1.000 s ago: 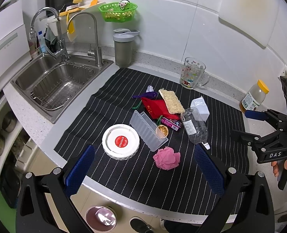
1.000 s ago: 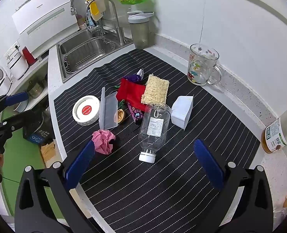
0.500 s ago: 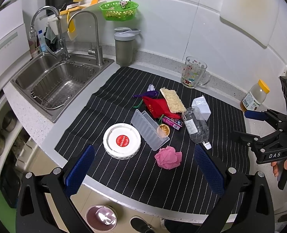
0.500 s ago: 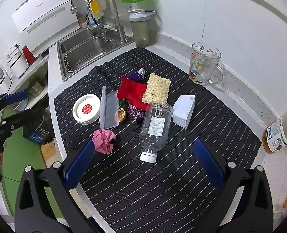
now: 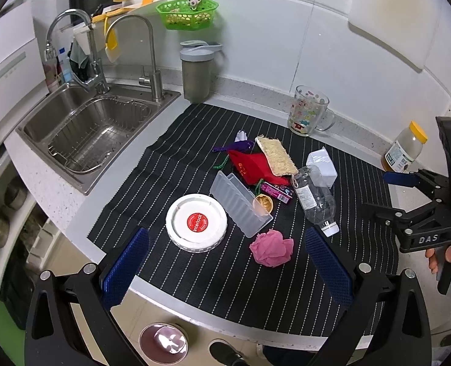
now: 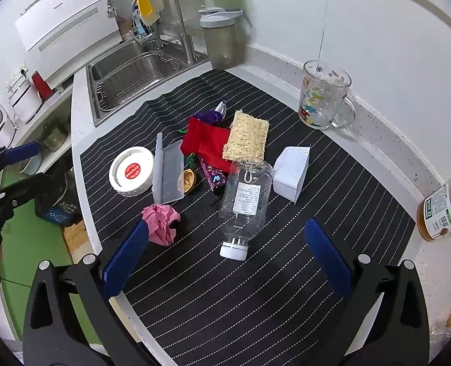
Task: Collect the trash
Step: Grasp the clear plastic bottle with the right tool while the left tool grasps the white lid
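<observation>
Trash lies on a black striped mat: a crumpled pink paper ball, an empty clear bottle, a red pouch, a purple wrapper, a nutshell and a white paper stack. My left gripper is open and empty above the mat's front edge, near the pink ball. My right gripper is open and empty, just in front of the bottle's white cap. Each gripper shows in the other's view, the right one and the left one.
A white round lid, a clear plastic case and a loofah pad lie among the trash. A glass mug, a grey shaker, a yellow-capped jar and the sink border the mat.
Both grippers have shifted slightly; the scene has slid a little in each view. Nothing on the mat has moved and both grippers stay open.
</observation>
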The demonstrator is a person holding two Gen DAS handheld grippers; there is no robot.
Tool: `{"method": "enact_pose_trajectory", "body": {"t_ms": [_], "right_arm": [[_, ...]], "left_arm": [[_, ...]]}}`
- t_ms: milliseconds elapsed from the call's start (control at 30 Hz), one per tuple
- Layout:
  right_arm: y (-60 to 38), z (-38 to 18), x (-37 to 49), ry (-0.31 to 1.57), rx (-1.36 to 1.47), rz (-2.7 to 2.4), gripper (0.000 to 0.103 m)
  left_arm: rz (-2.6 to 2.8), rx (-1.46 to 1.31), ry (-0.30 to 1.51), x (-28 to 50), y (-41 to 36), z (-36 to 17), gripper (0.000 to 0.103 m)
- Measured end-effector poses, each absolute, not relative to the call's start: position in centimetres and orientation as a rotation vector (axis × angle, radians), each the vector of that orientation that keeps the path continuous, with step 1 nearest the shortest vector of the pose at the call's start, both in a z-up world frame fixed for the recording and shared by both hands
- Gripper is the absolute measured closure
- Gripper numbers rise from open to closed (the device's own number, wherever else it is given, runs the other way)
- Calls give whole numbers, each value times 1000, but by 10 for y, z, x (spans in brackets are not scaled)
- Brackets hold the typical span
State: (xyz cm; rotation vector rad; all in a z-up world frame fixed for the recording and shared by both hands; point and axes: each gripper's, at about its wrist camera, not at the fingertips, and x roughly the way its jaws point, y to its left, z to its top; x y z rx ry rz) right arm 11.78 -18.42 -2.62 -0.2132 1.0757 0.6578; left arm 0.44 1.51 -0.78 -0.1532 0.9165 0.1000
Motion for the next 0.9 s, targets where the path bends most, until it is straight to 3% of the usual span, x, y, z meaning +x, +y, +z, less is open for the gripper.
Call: {"method": "enact_pose_trajectory", "body": {"t_ms": [633, 800, 900], "right_arm": [[-144, -129, 179, 1307, -285, 546, 4], [-136, -150, 185, 1353, -326, 535, 25], [-133, -155, 185, 1349, -350, 539, 43]], "left_arm": [[118, -184, 972, 16, 39, -32, 5], [126, -186, 1001, 22, 46, -43, 5], [124, -189, 1013, 25, 48, -49, 5]]}}
